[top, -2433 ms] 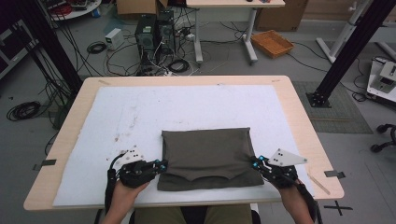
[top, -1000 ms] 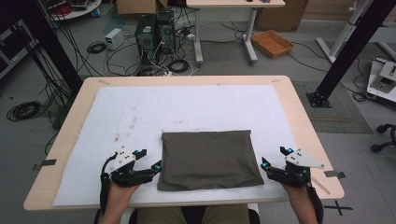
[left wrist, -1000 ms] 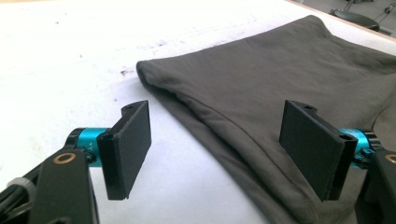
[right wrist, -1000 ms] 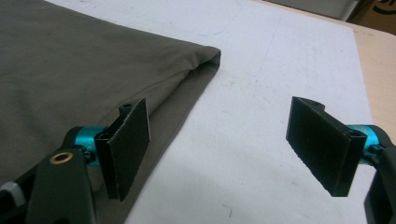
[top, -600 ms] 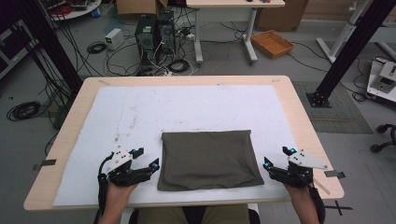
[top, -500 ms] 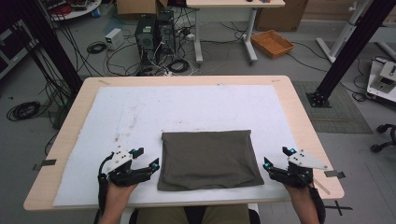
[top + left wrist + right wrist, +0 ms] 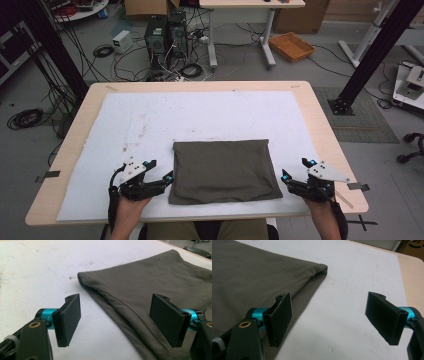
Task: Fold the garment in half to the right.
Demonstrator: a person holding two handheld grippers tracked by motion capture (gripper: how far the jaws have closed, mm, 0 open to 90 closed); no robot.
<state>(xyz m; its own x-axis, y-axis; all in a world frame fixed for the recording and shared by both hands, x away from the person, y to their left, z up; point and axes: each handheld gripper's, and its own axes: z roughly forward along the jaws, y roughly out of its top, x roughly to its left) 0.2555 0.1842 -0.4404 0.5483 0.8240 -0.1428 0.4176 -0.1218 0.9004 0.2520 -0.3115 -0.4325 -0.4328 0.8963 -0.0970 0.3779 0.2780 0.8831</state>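
A folded olive-grey cloth (image 7: 222, 171) lies flat on the white mat (image 7: 200, 115), near the table's front edge. My left gripper (image 7: 167, 179) rests open just off the cloth's left edge, near its front corner. In the left gripper view the cloth (image 7: 155, 277) runs under the right jaw, and the left gripper (image 7: 118, 320) holds nothing. My right gripper (image 7: 286, 179) sits open a little to the right of the cloth's right edge. In the right gripper view the cloth (image 7: 249, 277) lies behind the left jaw, with bare mat inside the right gripper (image 7: 332, 317).
The mat covers most of a wooden table (image 7: 327, 130), with bare wood along the right rim. Beyond the far edge stand computer towers (image 7: 165, 32), loose cables and a wicker tray (image 7: 291, 46) on the floor. A black post (image 7: 370, 55) rises at the right.
Both grippers have let go of the cloth's front corners and drawn outward and slightly back. The cloth's front edge now lies flat and straight.
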